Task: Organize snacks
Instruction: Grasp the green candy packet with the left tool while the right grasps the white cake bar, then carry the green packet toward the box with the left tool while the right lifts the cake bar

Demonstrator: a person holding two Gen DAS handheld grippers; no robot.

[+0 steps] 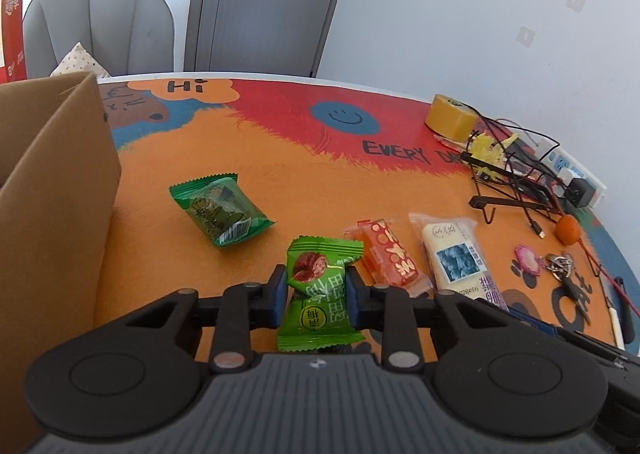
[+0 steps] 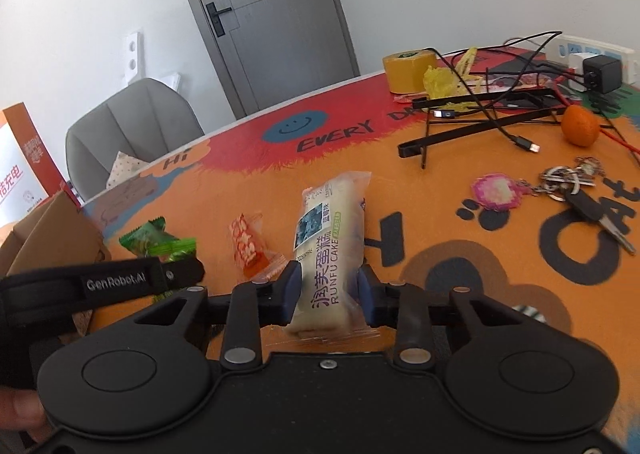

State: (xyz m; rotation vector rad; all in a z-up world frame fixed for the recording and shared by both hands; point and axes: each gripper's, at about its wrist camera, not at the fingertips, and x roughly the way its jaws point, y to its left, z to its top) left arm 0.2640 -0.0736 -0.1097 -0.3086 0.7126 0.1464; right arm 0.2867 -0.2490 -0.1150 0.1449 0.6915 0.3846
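Left wrist: left hand-held gripper pinches the green plum candy mid-pack near the counter's near edge; light, crinkly, slippery film.

Right wrist: right hand-held gripper squeezes the Runfu cake at its near end; soft, crushable.

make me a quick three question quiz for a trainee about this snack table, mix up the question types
1. True or false: the left gripper is shut on the green plum candy.
2. Which snack sits between the right gripper's pads? A. orange candy B. Runfu cake C. green pastry pack
3. Fill in: the cardboard box stands at the ____ edge of the left wrist view.

Key
1. True.
2. B, the Runfu cake; the orange candy lies loose on the table beside it.
3. Left.
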